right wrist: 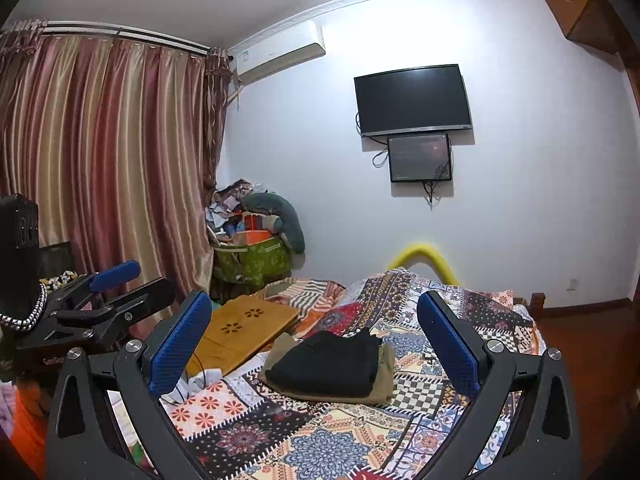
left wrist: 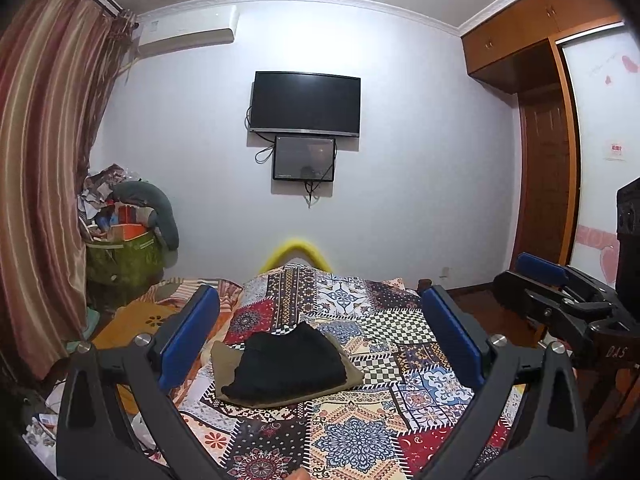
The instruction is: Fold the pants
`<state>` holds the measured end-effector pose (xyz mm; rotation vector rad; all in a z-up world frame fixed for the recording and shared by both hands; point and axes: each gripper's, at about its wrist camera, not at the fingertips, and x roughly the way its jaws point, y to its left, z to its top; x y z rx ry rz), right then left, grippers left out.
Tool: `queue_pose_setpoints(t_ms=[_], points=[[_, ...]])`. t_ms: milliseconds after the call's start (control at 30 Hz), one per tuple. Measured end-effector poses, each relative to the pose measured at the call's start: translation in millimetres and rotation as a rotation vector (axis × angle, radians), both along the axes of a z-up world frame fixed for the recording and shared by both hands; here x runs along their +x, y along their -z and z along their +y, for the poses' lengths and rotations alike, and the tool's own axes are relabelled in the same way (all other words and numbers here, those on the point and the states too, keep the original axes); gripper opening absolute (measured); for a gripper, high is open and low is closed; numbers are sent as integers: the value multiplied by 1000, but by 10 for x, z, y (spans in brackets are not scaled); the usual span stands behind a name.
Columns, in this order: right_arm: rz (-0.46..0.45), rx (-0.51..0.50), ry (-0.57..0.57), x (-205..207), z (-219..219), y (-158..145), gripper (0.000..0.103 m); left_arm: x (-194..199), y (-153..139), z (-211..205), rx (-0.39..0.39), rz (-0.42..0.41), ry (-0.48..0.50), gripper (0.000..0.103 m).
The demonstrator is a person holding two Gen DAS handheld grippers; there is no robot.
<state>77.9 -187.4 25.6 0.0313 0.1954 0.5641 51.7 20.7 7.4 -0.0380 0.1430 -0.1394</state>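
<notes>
Folded black pants (left wrist: 289,364) atop a folded tan garment (right wrist: 384,376) on the patchwork bedspread (left wrist: 384,412); wooden lap tray (right wrist: 244,330) seen plainly only from the right wrist; left gripper (left wrist: 320,340) and right gripper (right wrist: 316,344) raised above the bed, fingers spread wide (nothing held).

- A home bedroom: a bed (left wrist: 360,412) under a patchwork-print cover fills the foreground at 6 o'clock
- A dark television (left wrist: 305,105) hangs on the pale wall at 12 o'clock, a smaller screen (left wrist: 304,158) just below it
- An air conditioner (left wrist: 188,30) sits high at 11 o'clock beside striped curtains (left wrist: 44,152) at 9 o'clock
- A wooden wardrobe (left wrist: 536,28) stands at 2 o'clock
- A cluttered green bag (right wrist: 252,260) sits in the corner
</notes>
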Motion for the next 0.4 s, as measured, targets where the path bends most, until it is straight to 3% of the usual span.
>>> queue_pose_setpoints(t_ms=[400], points=[[6, 8, 9, 8, -4, 15, 102, -6, 12, -47, 24, 5, 19, 102]])
